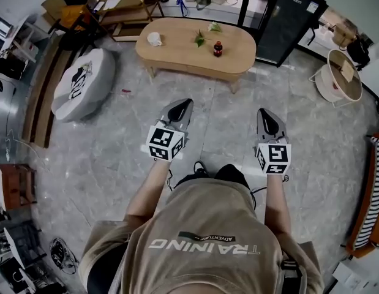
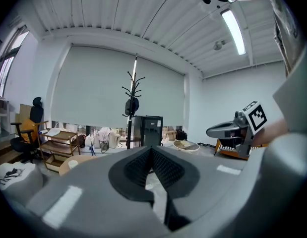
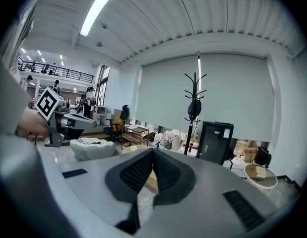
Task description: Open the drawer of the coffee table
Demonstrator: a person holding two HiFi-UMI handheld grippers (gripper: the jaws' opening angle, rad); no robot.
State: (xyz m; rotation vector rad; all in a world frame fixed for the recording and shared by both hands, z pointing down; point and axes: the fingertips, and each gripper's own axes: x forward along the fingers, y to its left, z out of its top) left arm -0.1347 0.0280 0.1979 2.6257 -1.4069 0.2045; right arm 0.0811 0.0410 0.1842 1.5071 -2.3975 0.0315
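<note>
Progress: opening of the drawer judged not yet begun; no contact with the furniture.

Coffee table [image 1: 177, 51]: upper centre of the head view; oval, light wood, short legs; well apart from both tools, with bare grey floor [image 1: 226, 121] between.

Drawer: presumably set in the table's side under the top. No front or handle to be made out in any view, so position open or closed not confirmable, though probably closed.

Tabletop load: white cup [image 1: 154, 39] toward the left end, green sprig [image 1: 200, 38] near the middle, small dark bottle [image 1: 218, 48] with a red cap just right of the sprig.

Left gripper [image 1: 185, 104]: centre-left of the head view, aimed toward the table; ribbed pads pressed together along their length, nothing between them; empty.

Right gripper [image 1: 263, 113]: centre-right of the head view, roughly parallel to its partner; pads likewise closed against each other, nothing clamped; empty.

Side by side: both tools held level in front of the body, apart from each other, each visible in the other's view.

Surroundings: white round pouf [image 1: 85, 81] at left, black cabinet [image 1: 287, 17] at upper right beyond the table.

Done so far: nothing on the drawer itself; at most, facing the table.

Left to do: crossing the floor, getting low enough to find the drawer front, spreading one pair of jaws, taking hold of the pull or edge, drawing it outward.

Watch point: bottle and cup liable to shake with a jerky pull.
</note>
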